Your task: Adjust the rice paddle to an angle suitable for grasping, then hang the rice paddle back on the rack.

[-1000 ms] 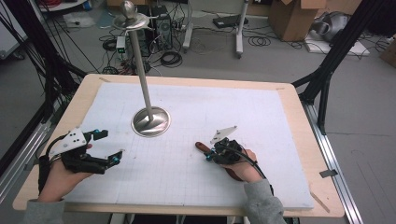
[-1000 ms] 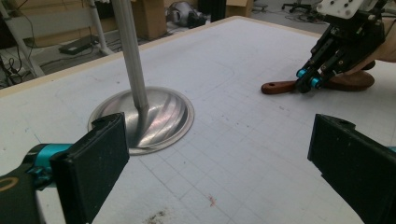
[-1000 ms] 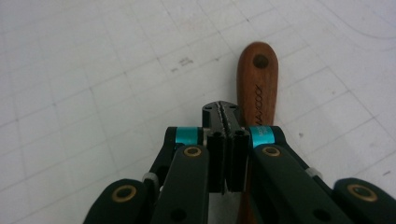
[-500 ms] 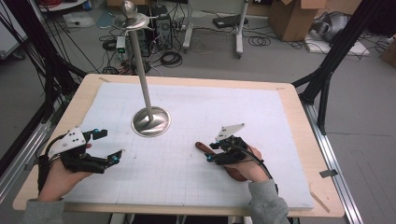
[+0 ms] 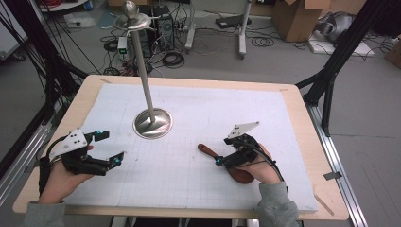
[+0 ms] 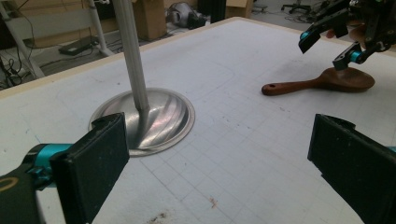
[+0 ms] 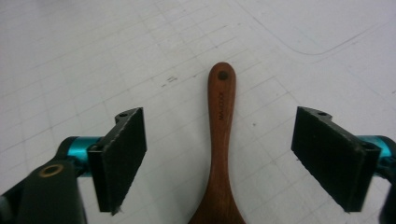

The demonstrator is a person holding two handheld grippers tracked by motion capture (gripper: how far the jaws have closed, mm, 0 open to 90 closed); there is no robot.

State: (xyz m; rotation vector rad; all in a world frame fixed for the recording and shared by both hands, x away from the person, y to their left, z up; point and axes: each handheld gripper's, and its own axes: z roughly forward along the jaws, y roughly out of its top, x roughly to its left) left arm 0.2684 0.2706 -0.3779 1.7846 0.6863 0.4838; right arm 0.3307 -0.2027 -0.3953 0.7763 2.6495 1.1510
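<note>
- Brown wood: I see a wooden spoon lying flat on the white gridded mat that covers the desk.
- My right hand-held gripper hovers right over the spoon. Its jaws have just been opening and now stand wide apart.
- In the right gripper view the spoon's handle lies between the two black pads, but neither pad touches it. The spoon is let go.
- The handle end has a small hole and points away from my right hand.
- My left hand-held gripper is released too, with nothing between its jaws. It sits well apart from the spoon, near the left edge of the mat.
- A shiny metal stand with a tall pole and a round base sits on the mat, between my two grippers and farther back.
</note>
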